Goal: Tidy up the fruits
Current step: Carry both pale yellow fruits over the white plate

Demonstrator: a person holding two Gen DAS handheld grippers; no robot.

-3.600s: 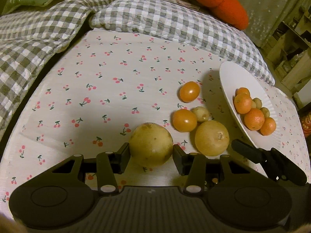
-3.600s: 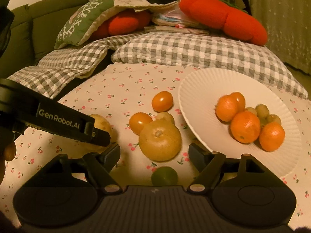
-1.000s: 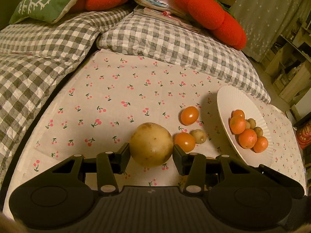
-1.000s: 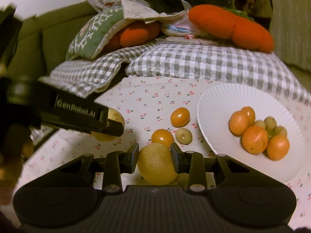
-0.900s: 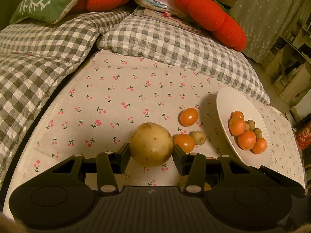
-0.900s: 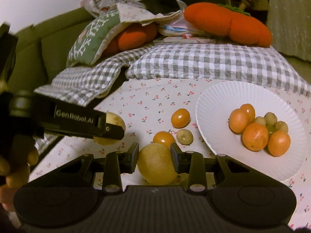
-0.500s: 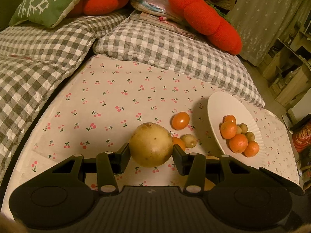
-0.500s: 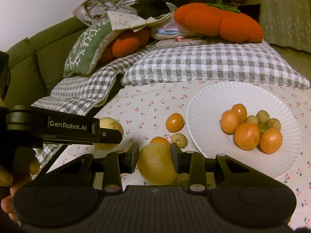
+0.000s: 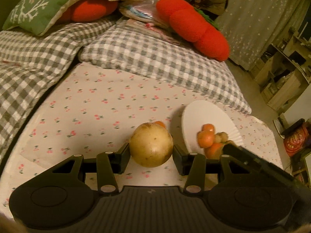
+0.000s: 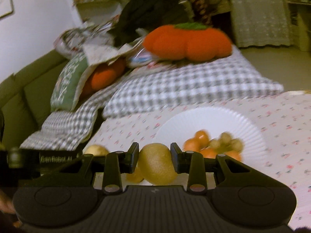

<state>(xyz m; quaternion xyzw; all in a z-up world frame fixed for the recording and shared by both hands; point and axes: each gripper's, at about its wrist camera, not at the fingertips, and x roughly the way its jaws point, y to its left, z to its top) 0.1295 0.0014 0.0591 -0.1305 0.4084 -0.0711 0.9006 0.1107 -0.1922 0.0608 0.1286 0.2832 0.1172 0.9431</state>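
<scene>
My left gripper (image 9: 150, 153) is shut on a large pale yellow round fruit (image 9: 151, 144), held above the cherry-print cloth (image 9: 97, 112). A second large yellow fruit (image 10: 156, 163) sits clamped in my right gripper (image 10: 154, 159), also lifted off the cloth. The white fluted plate (image 9: 210, 116) (image 10: 223, 120) holds several small oranges (image 9: 206, 138) (image 10: 196, 141) and small greenish fruits (image 10: 227, 141). A small orange fruit (image 9: 160, 123) peeks from behind the left-held fruit. The right view shows the left gripper's arm (image 10: 54, 158) with its fruit (image 10: 95, 149) at the left.
Grey checked cushions (image 9: 151, 56) border the cloth at the back and left. Orange plush pillows (image 9: 192, 27) and a green cushion (image 9: 38, 5) lie behind them. Shelving (image 9: 285, 73) stands at the far right. A person's fingers (image 10: 5, 203) show at the right view's lower left.
Both grippers have risen with their fruits, and the table looks farther off. The right view has tilted and swung toward the plate. The loose small fruits have slipped behind the held fruits.
</scene>
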